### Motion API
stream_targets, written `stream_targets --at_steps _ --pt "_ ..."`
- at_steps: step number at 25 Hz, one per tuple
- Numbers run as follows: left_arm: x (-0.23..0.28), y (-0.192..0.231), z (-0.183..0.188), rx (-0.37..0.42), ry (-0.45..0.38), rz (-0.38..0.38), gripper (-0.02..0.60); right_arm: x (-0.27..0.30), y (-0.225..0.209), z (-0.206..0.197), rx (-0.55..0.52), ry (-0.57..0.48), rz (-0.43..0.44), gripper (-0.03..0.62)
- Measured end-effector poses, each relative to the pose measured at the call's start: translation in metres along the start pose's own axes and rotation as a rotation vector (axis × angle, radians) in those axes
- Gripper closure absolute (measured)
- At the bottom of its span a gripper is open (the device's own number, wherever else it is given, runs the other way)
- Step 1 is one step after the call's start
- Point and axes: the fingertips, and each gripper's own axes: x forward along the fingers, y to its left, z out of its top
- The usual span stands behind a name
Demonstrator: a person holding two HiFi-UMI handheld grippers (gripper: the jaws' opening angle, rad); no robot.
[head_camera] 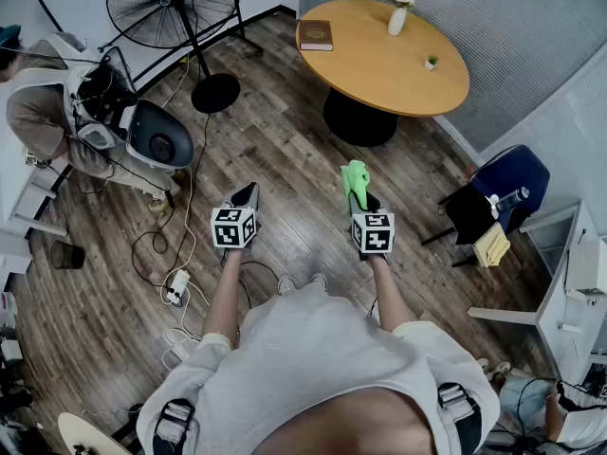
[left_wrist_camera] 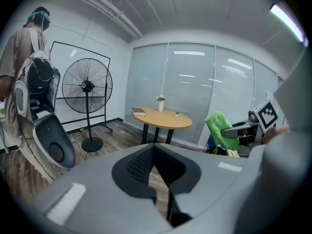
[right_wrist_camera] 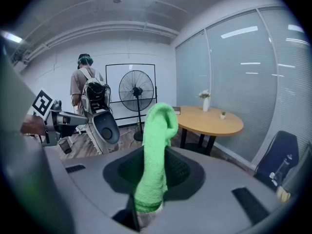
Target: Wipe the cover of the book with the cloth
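- Right gripper [head_camera: 360, 200] is held out ahead of the person, jaws clamped on the green cloth [head_camera: 355, 176], which stands upright.
- Left gripper [head_camera: 246, 197] is level beside it, jaws together, empty.
- Book [head_camera: 315, 35] lies at the far edge of the round table [head_camera: 398, 79], well apart from both.

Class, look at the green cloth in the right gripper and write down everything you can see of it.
The green cloth is bright and fluffy, like terry or microfibre. Its lower end is pinched between the jaws of the right gripper; it stands upright and flops over at the top. It is held in the air above the wooden floor, short of the round table, touching nothing else.
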Motion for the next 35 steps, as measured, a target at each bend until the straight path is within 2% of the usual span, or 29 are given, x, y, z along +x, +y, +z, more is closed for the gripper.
stream_targets --at_steps 15,35 --pt "0.013 -0.014 0.0 -0.014 0.003 0.003 0.574 0.003 -0.018 -0.004 0.026 -0.01 0.007 0.49" --pt "0.046 -0.036 -0.007 -0.033 0.028 0.037 0.574 0.028 -0.052 -0.006 -0.003 0.005 0.069 0.49"
